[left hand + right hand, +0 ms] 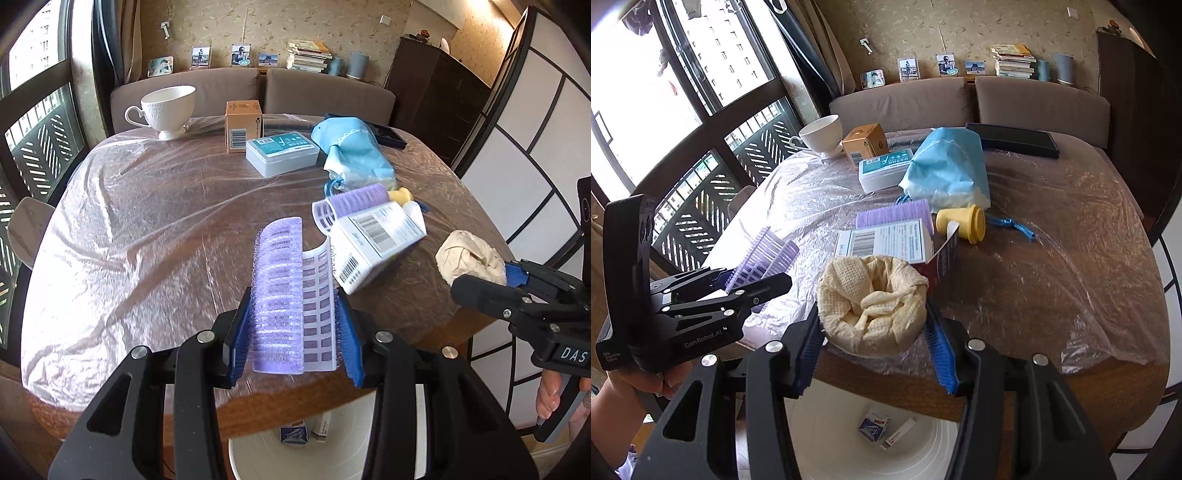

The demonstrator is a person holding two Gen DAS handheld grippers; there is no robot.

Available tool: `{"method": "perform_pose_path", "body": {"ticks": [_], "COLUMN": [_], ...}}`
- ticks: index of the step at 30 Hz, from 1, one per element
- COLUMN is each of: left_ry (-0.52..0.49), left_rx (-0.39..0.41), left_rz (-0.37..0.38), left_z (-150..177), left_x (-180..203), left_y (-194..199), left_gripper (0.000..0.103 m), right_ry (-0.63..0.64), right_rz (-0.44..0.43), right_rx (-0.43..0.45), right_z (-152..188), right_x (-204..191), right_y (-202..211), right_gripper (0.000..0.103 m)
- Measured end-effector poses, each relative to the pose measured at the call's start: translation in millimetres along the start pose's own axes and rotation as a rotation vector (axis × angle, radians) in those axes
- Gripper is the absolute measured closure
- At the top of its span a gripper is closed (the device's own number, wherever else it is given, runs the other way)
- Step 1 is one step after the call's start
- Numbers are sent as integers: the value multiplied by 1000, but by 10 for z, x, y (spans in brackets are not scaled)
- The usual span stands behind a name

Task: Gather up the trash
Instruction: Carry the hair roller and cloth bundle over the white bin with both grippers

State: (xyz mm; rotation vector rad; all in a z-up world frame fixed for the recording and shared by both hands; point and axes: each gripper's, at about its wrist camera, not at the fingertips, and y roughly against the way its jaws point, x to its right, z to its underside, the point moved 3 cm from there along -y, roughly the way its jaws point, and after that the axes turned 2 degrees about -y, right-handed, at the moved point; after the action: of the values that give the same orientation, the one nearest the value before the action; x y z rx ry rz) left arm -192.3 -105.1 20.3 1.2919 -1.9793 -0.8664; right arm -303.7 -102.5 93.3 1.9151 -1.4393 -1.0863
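Observation:
My left gripper (293,332) is shut on a purple hair roller (280,291) with a white ribbed core, held above the near table edge. It shows from the side in the right wrist view as the left gripper (753,277) with the roller (761,254) sticking out. My right gripper (873,332) is shut on a crumpled cream paper wad (871,299); the left wrist view has that wad (469,258) at the right gripper (491,280). Below the table edge a white bin (834,435), also the bin (266,458), holds two small cartons (882,430).
On the plastic-covered wooden table (147,206) lie a white barcode box (886,240), a second purple roller (894,214), a yellow spool (964,221), a blue bag (949,166), a grey case (282,155), an orange box (243,123) and a white cup (166,107). A sofa stands behind.

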Motion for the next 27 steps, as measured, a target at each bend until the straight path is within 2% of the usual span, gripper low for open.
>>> {"method": "perform_pose_path", "body": {"ticks": [27], "left_ry": [-8], "left_rx": [-51], "left_rz": [2], "left_z": [680], "left_x": [252], "left_y": [296], "left_gripper": [60], "right_ry": [26], "right_rz": [-27], "right_rx": [-80], "right_z": [644], "right_x": [-130], "right_y": [149], "right_gripper": [52]}}
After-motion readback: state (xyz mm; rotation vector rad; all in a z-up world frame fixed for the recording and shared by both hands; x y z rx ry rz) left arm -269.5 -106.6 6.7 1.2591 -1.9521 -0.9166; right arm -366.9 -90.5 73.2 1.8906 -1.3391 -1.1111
